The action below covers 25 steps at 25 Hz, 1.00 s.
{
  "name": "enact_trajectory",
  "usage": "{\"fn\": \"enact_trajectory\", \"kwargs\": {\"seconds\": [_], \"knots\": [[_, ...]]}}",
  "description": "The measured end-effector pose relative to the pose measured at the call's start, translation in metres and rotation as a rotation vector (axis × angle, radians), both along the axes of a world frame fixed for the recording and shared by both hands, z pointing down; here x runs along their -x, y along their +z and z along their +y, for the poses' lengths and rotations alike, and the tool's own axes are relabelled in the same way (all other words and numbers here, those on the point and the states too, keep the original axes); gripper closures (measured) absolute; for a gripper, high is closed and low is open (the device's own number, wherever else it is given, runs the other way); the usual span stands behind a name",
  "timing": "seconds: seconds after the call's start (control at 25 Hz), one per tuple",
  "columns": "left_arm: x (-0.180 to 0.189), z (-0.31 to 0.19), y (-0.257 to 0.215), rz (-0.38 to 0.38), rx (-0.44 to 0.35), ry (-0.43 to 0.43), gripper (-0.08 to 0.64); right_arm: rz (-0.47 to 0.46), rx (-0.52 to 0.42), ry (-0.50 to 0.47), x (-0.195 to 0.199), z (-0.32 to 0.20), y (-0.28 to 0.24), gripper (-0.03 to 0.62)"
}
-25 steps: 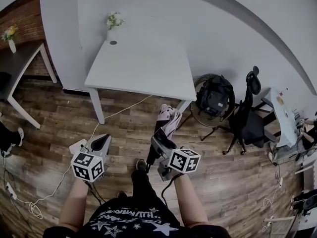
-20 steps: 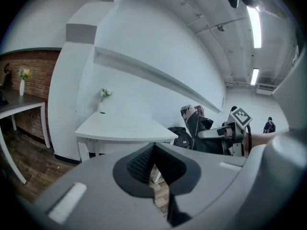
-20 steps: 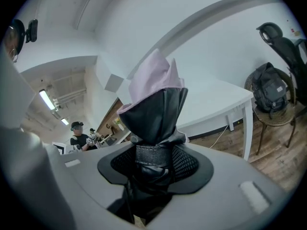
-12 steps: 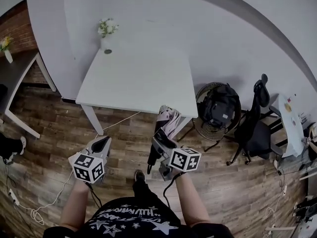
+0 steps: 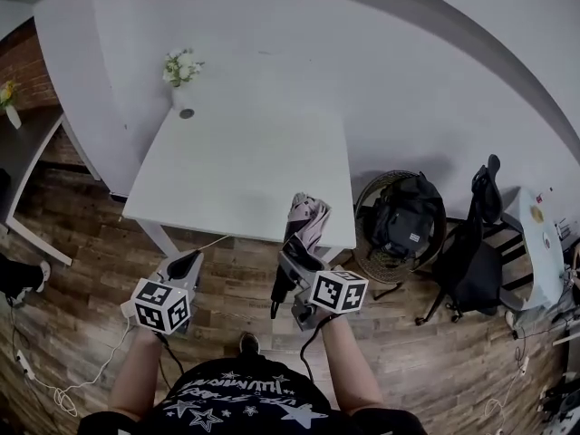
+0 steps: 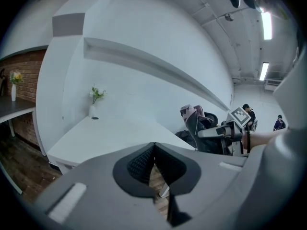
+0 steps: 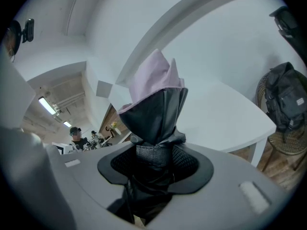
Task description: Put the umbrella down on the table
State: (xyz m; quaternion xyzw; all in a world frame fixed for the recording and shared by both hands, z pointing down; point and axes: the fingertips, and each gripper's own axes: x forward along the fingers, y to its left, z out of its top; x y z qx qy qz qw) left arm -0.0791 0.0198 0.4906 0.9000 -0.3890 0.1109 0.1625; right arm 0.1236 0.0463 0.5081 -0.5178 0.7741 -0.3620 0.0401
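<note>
Since the table [image 5: 237, 166] is judged just short of reach, the right gripper [image 7: 154, 163] clamps the folded umbrella [image 7: 154, 102] canopy-end up for carrying; the left gripper [image 6: 153, 153] is closed and empty.

The umbrella [image 5: 306, 225] is soft creased cloth, the table [image 5: 236, 170] smooth matt white, the floor [image 5: 82, 270] grained wood.

My right gripper [image 5: 292, 275] covers part of the umbrella [image 5: 306, 225]. In the right gripper view, the umbrella's bottom end runs off the picture's edge. The table [image 5: 245, 170] top hides its back legs. The dark desk [image 5: 20, 157] on the left is cut off. The people [image 7: 76, 135] far away are too small to tell much about.
</note>
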Motion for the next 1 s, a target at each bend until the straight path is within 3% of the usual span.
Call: {"fn": "enact_trajectory", "kwargs": {"seconds": [0.56, 1.0], "knots": [[-0.032, -0.063, 0.000, 0.009, 0.009, -0.036, 0.555, 0.006, 0.019, -0.035, -0.033, -0.053, 0.012, 0.379], [-0.065, -0.163, 0.003, 0.044, -0.004, -0.002, 0.555, 0.058, 0.047, 0.012, -0.074, -0.128, 0.018, 0.379]]}}
